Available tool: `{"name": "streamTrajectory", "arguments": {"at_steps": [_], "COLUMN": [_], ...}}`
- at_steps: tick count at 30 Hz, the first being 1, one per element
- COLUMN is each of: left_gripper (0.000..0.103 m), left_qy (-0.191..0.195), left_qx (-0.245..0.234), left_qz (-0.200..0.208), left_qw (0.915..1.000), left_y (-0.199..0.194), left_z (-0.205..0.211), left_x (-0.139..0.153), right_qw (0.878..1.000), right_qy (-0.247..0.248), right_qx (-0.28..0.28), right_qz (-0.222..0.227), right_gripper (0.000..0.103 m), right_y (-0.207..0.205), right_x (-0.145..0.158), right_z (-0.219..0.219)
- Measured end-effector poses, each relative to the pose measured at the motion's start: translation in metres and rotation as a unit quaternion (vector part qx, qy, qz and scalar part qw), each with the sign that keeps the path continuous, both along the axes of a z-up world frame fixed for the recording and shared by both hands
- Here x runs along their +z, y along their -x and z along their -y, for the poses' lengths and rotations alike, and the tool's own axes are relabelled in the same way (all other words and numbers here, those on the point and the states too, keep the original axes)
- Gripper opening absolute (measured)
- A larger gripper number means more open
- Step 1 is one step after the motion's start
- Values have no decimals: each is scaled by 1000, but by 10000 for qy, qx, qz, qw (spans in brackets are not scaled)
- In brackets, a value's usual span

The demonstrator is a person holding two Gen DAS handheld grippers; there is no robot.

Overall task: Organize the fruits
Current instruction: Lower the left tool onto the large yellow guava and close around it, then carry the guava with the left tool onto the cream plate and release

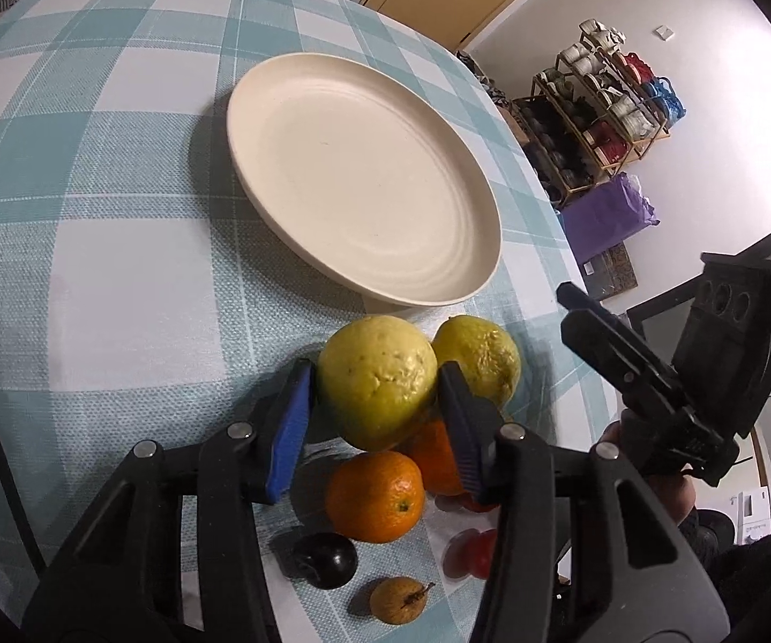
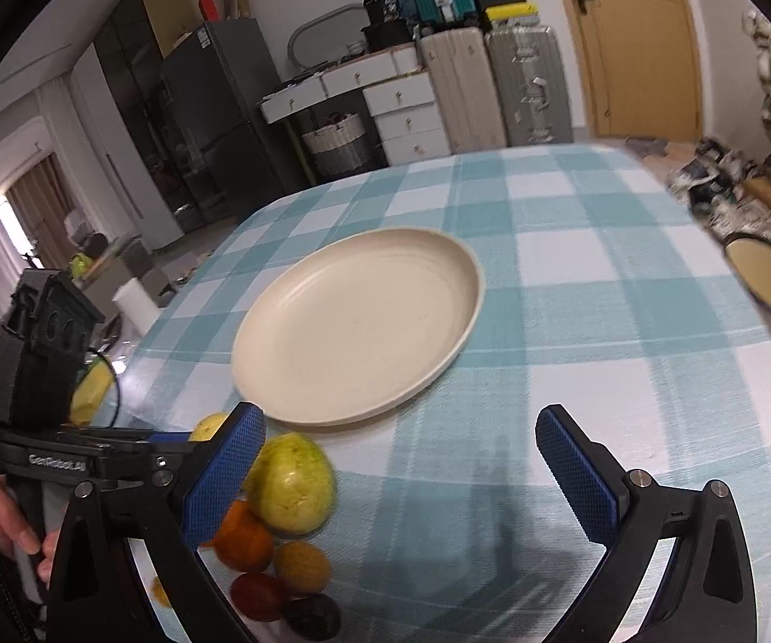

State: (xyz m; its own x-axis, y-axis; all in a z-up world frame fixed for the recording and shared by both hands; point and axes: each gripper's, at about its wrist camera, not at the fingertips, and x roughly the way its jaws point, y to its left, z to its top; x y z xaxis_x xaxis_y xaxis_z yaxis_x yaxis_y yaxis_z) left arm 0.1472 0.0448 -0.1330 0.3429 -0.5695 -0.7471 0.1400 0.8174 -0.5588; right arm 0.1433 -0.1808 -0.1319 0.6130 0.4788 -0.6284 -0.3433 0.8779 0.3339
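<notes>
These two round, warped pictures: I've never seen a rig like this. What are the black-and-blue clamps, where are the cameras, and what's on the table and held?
No robot: a person holds a two-finger clamp in each hand, each with a wide-angle camera looking along its fingers. The left-hand view shows the left tool with its blue pads against a yellow-green fruit. The right-hand view shows the right tool open, holding nothing. On the checked tablecloth sit a bare cream plate, a second yellow-green fruit, an orange and a dark plum.

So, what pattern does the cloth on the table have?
The tablecloth has a check pattern of pale teal and white squares, clearest in the right wrist view.
</notes>
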Motion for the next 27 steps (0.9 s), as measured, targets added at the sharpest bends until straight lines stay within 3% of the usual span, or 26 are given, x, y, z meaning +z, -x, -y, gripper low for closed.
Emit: {"name": "streamTrajectory", "arguments": {"at_steps": [7, 13, 15, 22, 27], "left_gripper": [44, 44, 44, 44, 44], "left_qy": [183, 245, 268, 271, 318], "left_qx": [28, 37, 52, 108, 177], "left_qz": [12, 107, 141, 181, 180], "left_qw": [9998, 9996, 9995, 9994, 9992], "left_y": [1, 0, 1, 12, 21], "left_z": [-10, -25, -32, -55, -67], "left_x": [3, 10, 13, 11, 8], "right_qw": [9973, 9956, 9950, 9937, 9943], "right_qy": [-386, -280, -251, -86, 87], "right_qx": [387, 658, 703, 794, 659], "right_qz": [-492, -606, -663, -791, -830], "right_gripper": [103, 99, 91, 82, 58], "right_y": [-1, 2, 0, -2, -5], "right_x": [-10, -12, -13, -20, -20], "right_z": [-11, -32, -39, -54, -57]}}
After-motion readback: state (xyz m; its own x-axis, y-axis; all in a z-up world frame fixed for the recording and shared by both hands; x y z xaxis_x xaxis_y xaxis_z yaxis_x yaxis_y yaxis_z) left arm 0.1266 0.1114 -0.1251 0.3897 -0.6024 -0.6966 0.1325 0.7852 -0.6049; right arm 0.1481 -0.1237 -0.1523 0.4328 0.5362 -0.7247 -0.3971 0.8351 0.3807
